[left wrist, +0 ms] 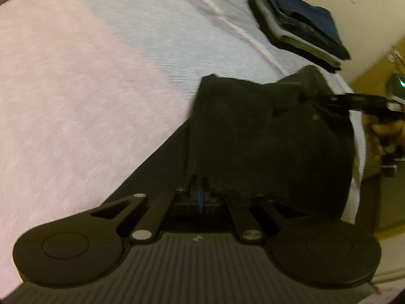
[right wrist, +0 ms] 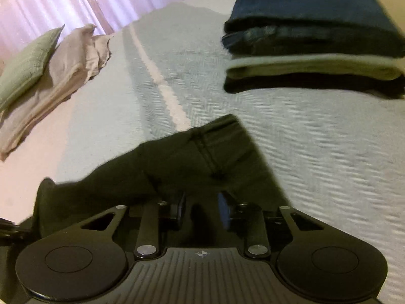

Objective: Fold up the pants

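On a bed (left wrist: 76, 88) spread with a pale, herringbone-textured cover, the wide left side lies open and flat, its pinkish band running bare to the near edge. At far left in the right wrist view, a sage green cushion (right wrist: 24, 68) leans on a beige pillow (right wrist: 68, 76) below pink curtains (right wrist: 50, 2). The left gripper (left wrist: 200, 192) is pressed together on a fold of the black pants (left wrist: 265, 136), whose soft, matte cloth bunches into a peaked, tent-like shape near the bed's right edge. The right gripper (right wrist: 202, 205) has its jaws partly apart, dark cloth of the pants (right wrist: 192, 159) between them; whether the pads press on it cannot be told. In the left wrist view the right gripper (left wrist: 336, 101) reaches the far right corner of the pants, a hand (left wrist: 384, 129) behind it. Far right, well apart from the pants, a squared stack of folded clothes (right wrist: 314, 38) sits, navy on top, a pale layer between dark ones.
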`<action>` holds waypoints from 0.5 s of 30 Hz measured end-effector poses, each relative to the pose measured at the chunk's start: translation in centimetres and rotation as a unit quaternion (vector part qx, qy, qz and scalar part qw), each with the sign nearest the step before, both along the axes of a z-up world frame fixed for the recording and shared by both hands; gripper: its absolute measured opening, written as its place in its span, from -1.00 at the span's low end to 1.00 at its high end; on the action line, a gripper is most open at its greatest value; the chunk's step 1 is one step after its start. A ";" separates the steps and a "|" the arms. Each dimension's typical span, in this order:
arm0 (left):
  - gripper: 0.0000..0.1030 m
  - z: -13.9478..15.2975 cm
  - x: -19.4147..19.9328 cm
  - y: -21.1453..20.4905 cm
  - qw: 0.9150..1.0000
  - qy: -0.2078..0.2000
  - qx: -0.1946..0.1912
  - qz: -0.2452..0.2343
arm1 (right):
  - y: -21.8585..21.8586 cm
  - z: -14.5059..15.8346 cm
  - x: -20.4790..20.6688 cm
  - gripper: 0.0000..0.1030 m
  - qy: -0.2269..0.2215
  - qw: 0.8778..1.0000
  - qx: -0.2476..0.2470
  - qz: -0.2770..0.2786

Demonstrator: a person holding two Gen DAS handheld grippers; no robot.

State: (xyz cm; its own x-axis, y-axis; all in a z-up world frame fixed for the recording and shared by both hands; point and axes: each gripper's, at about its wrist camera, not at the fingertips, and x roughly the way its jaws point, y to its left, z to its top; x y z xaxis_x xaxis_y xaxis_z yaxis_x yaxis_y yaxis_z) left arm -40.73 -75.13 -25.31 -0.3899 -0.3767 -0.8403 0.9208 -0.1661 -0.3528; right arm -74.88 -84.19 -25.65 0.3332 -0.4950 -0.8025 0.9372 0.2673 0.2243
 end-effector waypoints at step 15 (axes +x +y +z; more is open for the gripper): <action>-0.88 5.2 -1.4 13.2 0.985 -0.073 0.060 0.146 | 4.7 3.9 -2.1 0.07 0.014 1.000 0.015 0.016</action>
State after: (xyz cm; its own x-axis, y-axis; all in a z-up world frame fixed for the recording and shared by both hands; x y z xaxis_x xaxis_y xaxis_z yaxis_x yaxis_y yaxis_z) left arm -42.11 -61.94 -20.08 -0.1506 -0.3487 -0.9251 0.9656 0.1485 -0.2132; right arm -76.99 -79.49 -21.75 0.3257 -0.4604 -0.8258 0.9341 0.2916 0.2058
